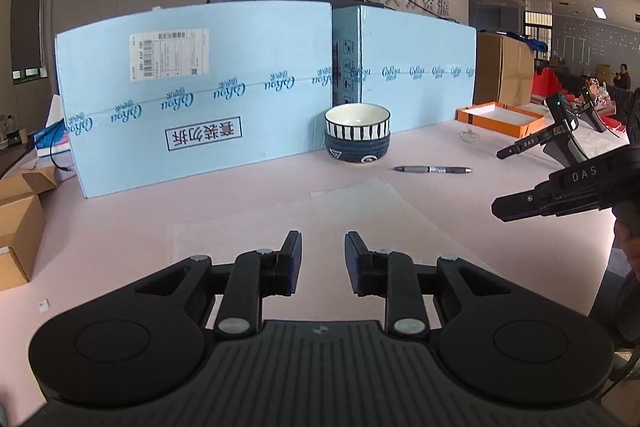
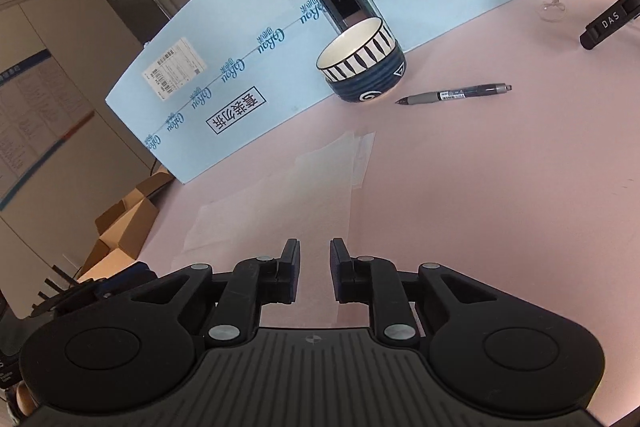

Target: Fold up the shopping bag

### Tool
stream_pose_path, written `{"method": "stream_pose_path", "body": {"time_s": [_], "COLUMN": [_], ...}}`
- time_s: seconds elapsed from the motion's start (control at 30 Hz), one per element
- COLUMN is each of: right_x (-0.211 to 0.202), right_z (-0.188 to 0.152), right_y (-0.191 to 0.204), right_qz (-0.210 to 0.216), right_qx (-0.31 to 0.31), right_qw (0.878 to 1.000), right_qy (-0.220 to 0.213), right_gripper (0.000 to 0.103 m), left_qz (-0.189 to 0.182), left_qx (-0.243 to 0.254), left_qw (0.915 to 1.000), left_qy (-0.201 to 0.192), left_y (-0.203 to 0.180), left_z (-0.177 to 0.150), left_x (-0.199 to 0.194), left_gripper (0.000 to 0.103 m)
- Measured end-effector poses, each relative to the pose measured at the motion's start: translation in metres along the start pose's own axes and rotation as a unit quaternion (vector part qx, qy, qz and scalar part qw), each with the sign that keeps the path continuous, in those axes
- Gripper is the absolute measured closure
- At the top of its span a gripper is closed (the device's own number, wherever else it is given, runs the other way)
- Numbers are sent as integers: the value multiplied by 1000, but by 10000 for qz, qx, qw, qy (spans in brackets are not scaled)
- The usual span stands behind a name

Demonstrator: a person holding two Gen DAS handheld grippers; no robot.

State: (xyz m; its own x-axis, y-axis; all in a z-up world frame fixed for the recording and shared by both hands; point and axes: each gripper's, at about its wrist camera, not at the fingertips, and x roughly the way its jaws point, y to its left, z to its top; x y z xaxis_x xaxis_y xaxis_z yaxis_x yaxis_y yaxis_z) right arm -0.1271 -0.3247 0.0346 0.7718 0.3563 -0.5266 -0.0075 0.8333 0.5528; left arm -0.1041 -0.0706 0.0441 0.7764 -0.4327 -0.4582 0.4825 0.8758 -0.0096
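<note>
A thin translucent white shopping bag [image 1: 320,215] lies flat on the pink table, hard to tell from the surface; it also shows in the right wrist view [image 2: 304,187], stretching from near the fingers toward the bowl. My left gripper [image 1: 323,241] is open and empty, held just above the bag's near part. My right gripper [image 2: 315,249] is open and empty above the bag's near edge. The right gripper's fingers [image 1: 520,205] show at the right side of the left wrist view, off the bag's right side.
A striped blue and white bowl [image 1: 357,137] stands behind the bag, with a grey pen [image 1: 434,169] to its right. Light blue cartons [image 1: 200,95] wall off the back. An orange tray [image 1: 500,117] sits at the far right. Brown boxes [image 1: 20,227] lie off the left edge.
</note>
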Motion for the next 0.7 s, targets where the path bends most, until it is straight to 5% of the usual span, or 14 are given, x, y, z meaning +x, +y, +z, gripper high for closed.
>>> {"method": "stream_pose_path", "body": {"time_s": [0.3,0.5,0.7], "right_x": [34,38,41], "right_z": [2,6,2], "right_y": [-10,-16,2], "right_qz": [41,159,-88], "right_qx": [10,134,-572], "right_qw": [9971,9959,9951], "right_qy": [761,884,801], "right_gripper": [80,80,88], "left_qz": [121,138,187], "left_qx": [269,83,168], "left_qw": [9993,9980,9979], "left_qy": [248,615,605], "left_y": [-16,-7,-10], "left_z": [-4,-25,-26], "left_x": [41,51,51], "left_gripper": [81,81,80]}}
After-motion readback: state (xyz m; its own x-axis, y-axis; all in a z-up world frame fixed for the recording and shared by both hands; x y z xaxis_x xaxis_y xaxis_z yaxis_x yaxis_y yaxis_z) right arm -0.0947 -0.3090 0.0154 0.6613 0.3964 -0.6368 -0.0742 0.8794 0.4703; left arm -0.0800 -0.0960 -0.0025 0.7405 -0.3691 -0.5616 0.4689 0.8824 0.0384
